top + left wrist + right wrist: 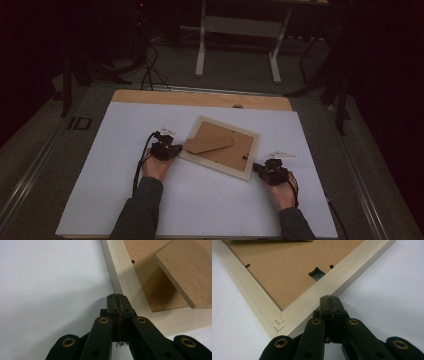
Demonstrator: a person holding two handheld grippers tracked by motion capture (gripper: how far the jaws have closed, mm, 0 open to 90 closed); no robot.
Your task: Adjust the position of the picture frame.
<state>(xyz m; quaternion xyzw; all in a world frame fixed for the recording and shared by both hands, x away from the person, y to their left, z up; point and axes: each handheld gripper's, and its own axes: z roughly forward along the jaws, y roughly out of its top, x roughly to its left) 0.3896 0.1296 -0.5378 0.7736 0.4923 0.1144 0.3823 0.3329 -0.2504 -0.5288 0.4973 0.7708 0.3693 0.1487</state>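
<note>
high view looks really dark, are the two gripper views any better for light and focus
High view: dim and soft, the room behind nearly black, though the picture frame on the white table stays readable. Left gripper view: bright, with the shut left hand-held gripper casting a soft shadow on the table; near links blurred. Right gripper view: evenly lit, frame corner staples sharp, right hand-held gripper slightly soft.

Bare white counter [125, 200] left, right and near of picture frame [247, 167]; frame mid-counter, with raised brown stand flap [209, 144], blocking passage between both closed grippers.
</note>
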